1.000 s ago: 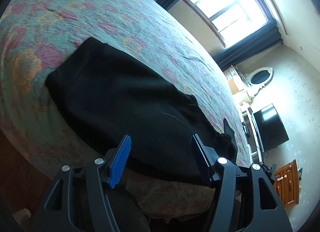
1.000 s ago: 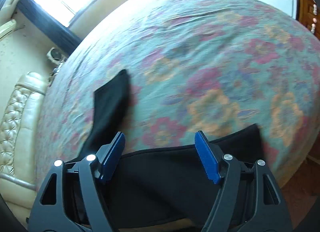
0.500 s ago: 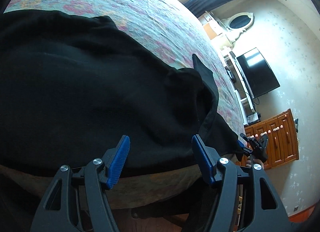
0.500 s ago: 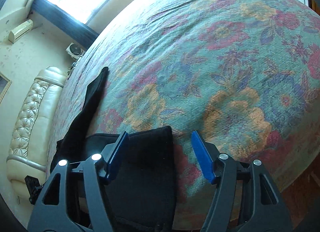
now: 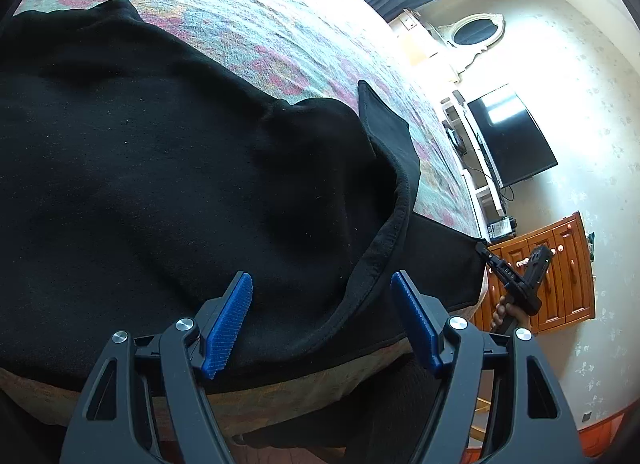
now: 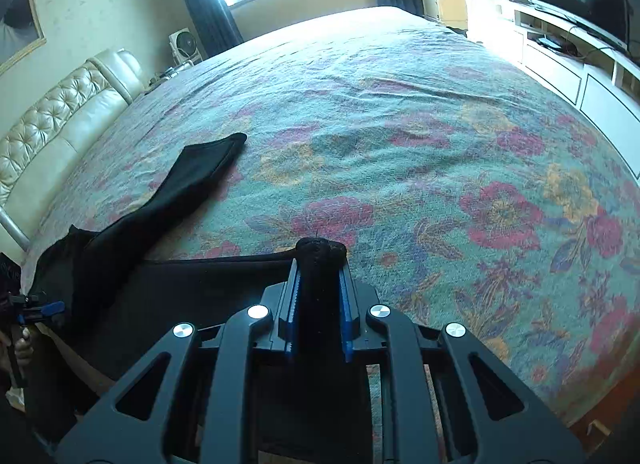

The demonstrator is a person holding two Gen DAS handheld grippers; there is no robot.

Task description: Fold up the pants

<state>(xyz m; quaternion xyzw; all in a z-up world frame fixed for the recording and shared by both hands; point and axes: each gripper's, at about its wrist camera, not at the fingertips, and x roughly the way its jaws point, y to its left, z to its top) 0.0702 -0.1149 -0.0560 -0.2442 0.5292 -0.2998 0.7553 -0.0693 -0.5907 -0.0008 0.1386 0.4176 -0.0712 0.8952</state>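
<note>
Right hand-held gripper (image 6: 319, 306) clamps a corner of black pants (image 5: 168, 184) on the floral bed (image 6: 420, 144); left hand-held gripper (image 5: 322, 320) hovers, fingers apart.

Nothing really readable here. The only lettering I can spot is some tiny white marking on the right gripper (image 5: 505, 273) as it shows up in the left wrist view, and it's too small and blurry to make out. No labels or logos visible on the black pants (image 5: 160, 168) or the floral bedspread (image 6: 400, 124) either.
</note>
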